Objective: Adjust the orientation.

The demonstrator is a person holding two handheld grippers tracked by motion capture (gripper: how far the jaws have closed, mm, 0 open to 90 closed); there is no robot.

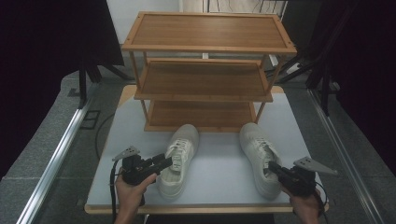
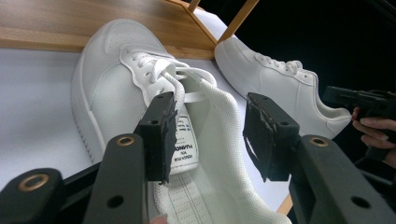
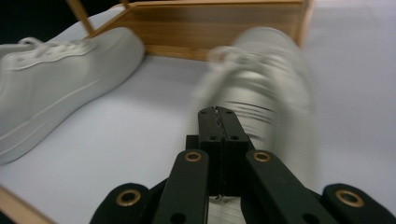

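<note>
High view: two white shoes lie on the pale surface (image 1: 219, 154) in front of a three-tier wooden rack (image 1: 205, 70). The left gripper (image 1: 164, 163) lies level, its tips at the collar of the left shoe (image 1: 180, 158); the right gripper (image 1: 272, 166) has its tip at the heel opening of the right shoe (image 1: 259, 156). Left gripper view: the left gripper (image 2: 210, 135) stands wide open, one pad inside the left shoe (image 2: 121, 84) against the labelled tongue, the other over the mesh lining of the collar, neither pressing; the right shoe (image 2: 275, 84) lies beyond, with the right gripper (image 2: 327, 95) at its heel. Right gripper view: the right gripper (image 3: 218, 112) is fully closed with nothing between its pads; the blurred right shoe (image 3: 275, 79) lies directly ahead, the left shoe (image 3: 56, 79) off to one side, the rack (image 3: 210, 23) behind.
</note>
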